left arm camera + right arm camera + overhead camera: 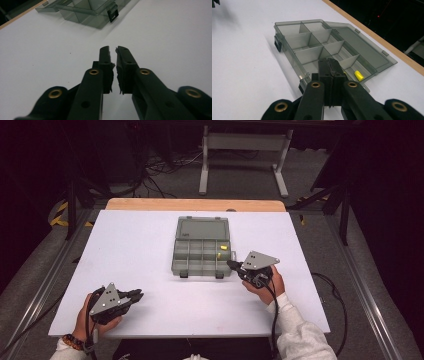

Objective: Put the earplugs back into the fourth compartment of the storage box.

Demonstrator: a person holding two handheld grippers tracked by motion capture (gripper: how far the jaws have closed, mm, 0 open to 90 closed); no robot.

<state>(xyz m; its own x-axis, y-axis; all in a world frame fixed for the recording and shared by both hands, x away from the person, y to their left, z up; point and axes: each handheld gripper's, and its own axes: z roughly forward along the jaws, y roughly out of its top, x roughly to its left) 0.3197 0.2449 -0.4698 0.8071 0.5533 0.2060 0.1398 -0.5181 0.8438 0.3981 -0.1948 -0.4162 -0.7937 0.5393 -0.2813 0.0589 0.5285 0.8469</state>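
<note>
We see left gripper (pixel 113 50) narrowly parted over table (pixel 140 250) | right gripper (pixel 329 61) closed empty at organizer box (pixel 312 42) | yellow piece (pixel 359 75) inside

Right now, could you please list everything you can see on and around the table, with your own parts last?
Organiser box: one, translucent grey, table centre, lid open flat toward the far edge.
Small item: one, yellow, in a far compartment at the box's right end.
Latches: two, black, on the box's near wall.
Table: one, white top with a wooden far edge.
Stand: one, grey, on the floor beyond the table.
Cables: several, black, on the far floor.
Left gripper: black, near left, jaws slightly apart.
Right gripper: black, at the box's near right corner, jaws closed.
</note>
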